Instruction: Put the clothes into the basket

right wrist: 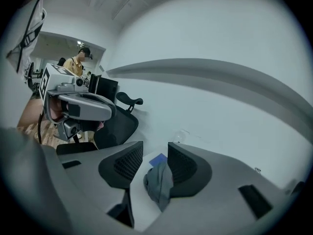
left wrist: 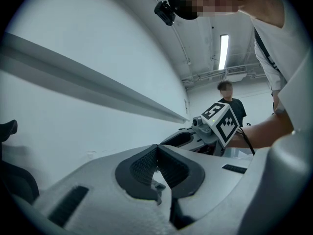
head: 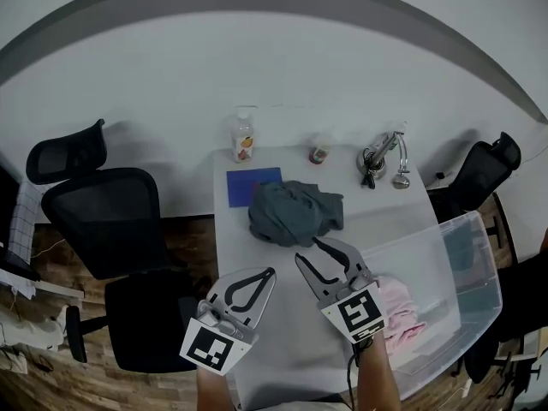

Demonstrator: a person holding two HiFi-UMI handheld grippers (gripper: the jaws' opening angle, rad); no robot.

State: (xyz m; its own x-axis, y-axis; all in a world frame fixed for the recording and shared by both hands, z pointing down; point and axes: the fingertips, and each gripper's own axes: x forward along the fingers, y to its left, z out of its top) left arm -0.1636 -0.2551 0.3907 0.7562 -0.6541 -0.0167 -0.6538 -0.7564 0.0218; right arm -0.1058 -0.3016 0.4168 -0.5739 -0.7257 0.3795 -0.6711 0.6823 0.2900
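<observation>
Right tongs (right wrist: 155,150) parted, empty, grey garment (right wrist: 159,182) ahead on white table (right wrist: 139,195)

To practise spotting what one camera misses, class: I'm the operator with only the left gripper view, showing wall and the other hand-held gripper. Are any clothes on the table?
Observer: Yes, the head view shows one grey garment crumpled on the white table.
Operator: Is anything in the basket?
Observer: A pink garment lies in the clear basket at the table's right.
Operator: Does the right hand-held gripper hold anything?
Observer: No; its own view shows jaws apart, gripping nothing, the grey garment ahead on the table.
</observation>
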